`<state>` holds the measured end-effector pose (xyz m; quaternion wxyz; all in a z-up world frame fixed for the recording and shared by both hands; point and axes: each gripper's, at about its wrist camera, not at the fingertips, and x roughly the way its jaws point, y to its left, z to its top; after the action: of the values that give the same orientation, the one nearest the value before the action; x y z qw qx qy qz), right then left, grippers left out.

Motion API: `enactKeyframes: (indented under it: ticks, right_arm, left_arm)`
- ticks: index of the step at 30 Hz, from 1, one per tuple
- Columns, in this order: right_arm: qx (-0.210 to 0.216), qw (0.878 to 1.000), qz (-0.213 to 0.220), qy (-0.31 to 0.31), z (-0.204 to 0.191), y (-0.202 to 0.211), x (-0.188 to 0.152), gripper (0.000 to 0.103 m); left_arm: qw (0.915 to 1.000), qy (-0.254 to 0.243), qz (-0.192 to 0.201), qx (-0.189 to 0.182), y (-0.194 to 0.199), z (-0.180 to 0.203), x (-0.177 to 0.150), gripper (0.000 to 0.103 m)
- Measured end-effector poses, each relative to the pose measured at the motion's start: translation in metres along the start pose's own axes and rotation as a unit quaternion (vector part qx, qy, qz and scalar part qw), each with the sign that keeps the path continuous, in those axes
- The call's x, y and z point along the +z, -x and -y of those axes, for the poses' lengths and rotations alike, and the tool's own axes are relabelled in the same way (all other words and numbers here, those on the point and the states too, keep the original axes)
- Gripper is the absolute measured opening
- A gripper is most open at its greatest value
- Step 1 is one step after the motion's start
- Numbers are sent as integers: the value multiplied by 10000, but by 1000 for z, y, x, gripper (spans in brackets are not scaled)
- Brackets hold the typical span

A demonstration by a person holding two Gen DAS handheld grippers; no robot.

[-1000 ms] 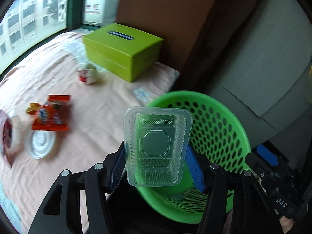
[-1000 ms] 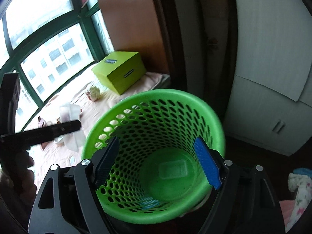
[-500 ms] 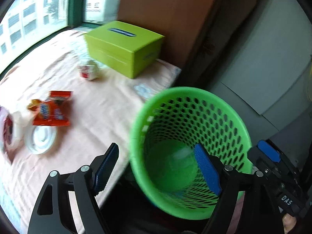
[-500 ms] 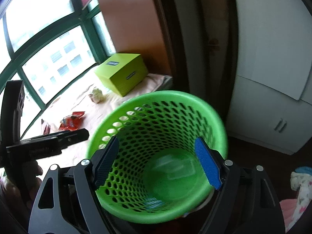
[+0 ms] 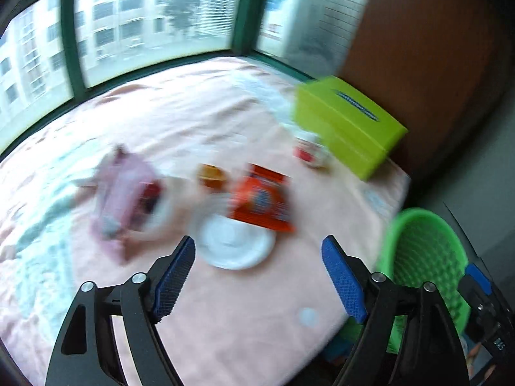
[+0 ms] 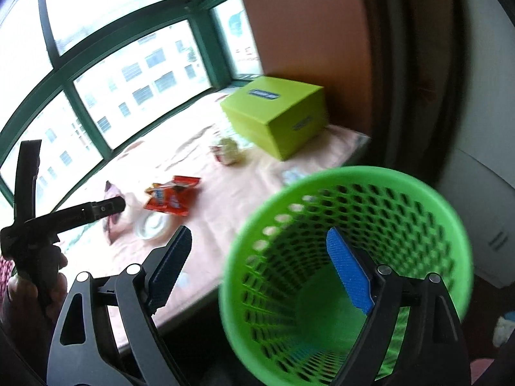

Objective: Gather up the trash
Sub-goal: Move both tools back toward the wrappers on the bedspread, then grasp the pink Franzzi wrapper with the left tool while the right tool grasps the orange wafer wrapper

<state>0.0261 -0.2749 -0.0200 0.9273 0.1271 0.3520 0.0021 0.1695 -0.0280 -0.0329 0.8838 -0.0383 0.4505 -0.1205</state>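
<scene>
My left gripper (image 5: 259, 275) is open and empty above the pink-covered ledge (image 5: 225, 305), just short of a white round lid (image 5: 236, 246). Behind the lid lie an orange snack wrapper (image 5: 260, 201), a pink packet (image 5: 125, 189), a small orange wrapper (image 5: 210, 173) and a crumpled red-and-white piece (image 5: 310, 152). The green mesh bin (image 6: 351, 267) stands off the ledge's right edge, and also shows in the left wrist view (image 5: 425, 257). My right gripper (image 6: 259, 271) is open; its right finger is inside the bin's rim and its left finger outside. The left gripper also shows in the right wrist view (image 6: 106, 206).
A lime green box (image 5: 349, 127) sits at the ledge's far right against a brown wall (image 5: 418, 48). Green-framed windows (image 5: 145, 25) run along the back. White cabinet doors (image 6: 482, 209) stand right of the bin.
My left gripper opened and dropped the clear plastic tray into the bin, then swung left over the ledge toward the trash. The right gripper and bin shifted slightly.
</scene>
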Motion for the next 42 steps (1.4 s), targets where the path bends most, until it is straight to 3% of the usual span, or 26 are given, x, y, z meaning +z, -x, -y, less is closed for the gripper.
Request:
enactKeyframes:
  ticks: [6,10,16,27,36,42]
  right_arm:
    - [234,9992,-232,215,-39,-34,13,87]
    - [379,9982,-405,209,-59,-59,21,88]
    - [605,9954,-741,-1,-78,-100,33,88]
    - [821,9866,-1330,-462,-107,-177,51,88]
    - [819,9765,-1806,-848,-111,-225,50,88]
    - [742,9749,-1954,-766,-116,-237,46,88]
  left_arm:
    - [9985,304,2,460,-7,-69,14,86]
    - [9982,305,-118,508,-24,-107,24,90]
    - [9987,126,-315,392,-53,-134,32,93]
    - [9971,-454,-602,42,-84,-144,42,94]
    - [9955,-493,-783,-216,-102,-152,44,94]
    - [9958,-487,-746,-231,-105,-153,43,94]
